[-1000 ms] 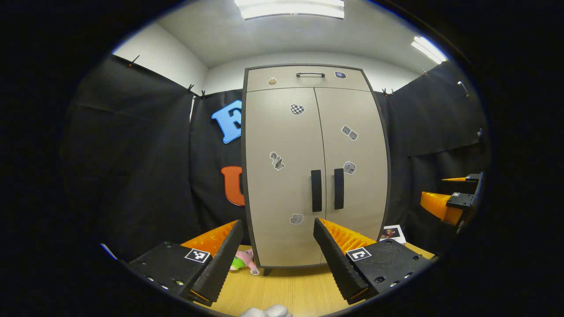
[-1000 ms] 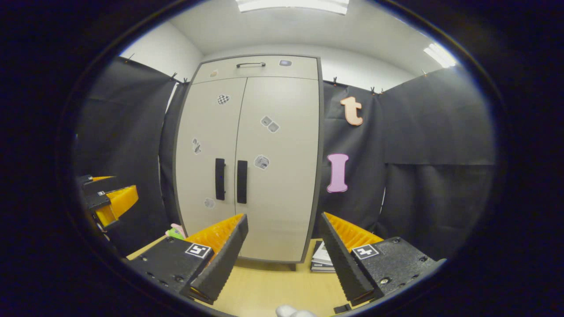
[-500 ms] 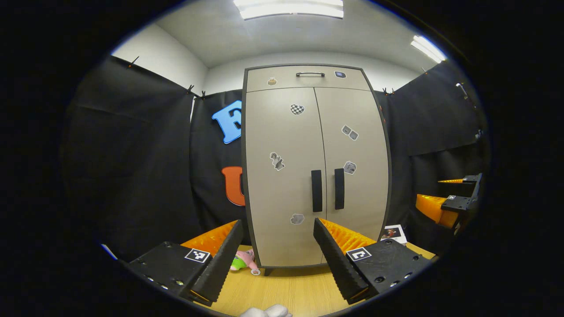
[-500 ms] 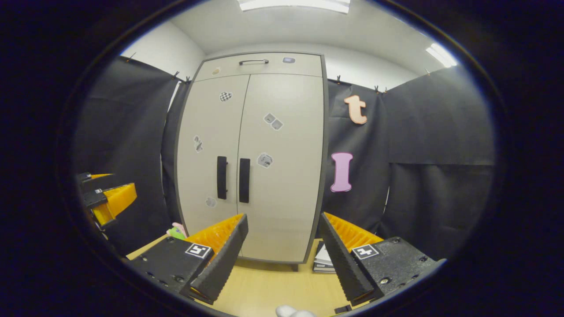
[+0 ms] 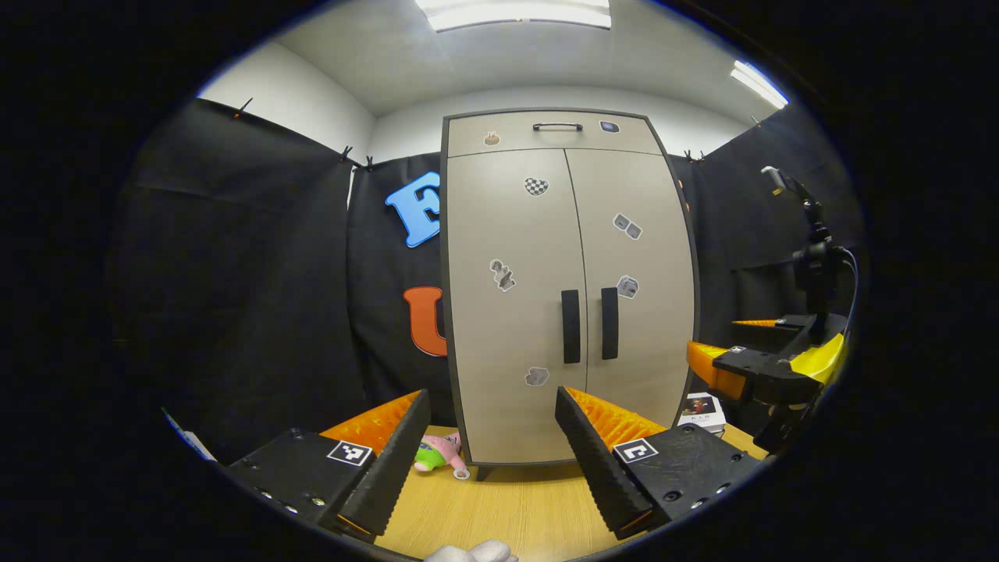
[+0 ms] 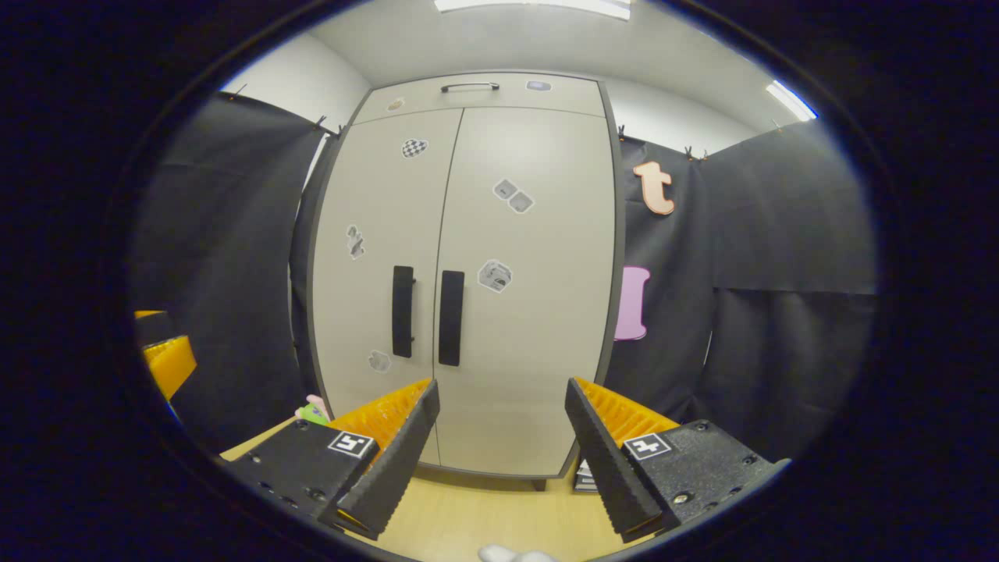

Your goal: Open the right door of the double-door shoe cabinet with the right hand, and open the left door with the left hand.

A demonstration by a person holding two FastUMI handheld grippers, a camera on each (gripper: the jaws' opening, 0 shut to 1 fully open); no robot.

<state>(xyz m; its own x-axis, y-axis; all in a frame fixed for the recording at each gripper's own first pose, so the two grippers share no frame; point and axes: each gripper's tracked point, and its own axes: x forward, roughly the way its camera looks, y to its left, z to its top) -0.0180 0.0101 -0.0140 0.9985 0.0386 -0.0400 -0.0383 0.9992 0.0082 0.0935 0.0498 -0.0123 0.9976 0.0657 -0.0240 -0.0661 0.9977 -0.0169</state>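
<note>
Beige laminate doors on the shoe cabinet [image 6: 468,257] at twelve o'clock look rigid and light-swinging; take the right handle [image 6: 450,318] first, both the right claw [image 6: 499,437] and left claw [image 5: 492,449] gaping, empty.

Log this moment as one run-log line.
phase: approach | cabinet: both doors shut | right gripper: open, short of right door handle | left gripper: open, short of left door handle
</note>
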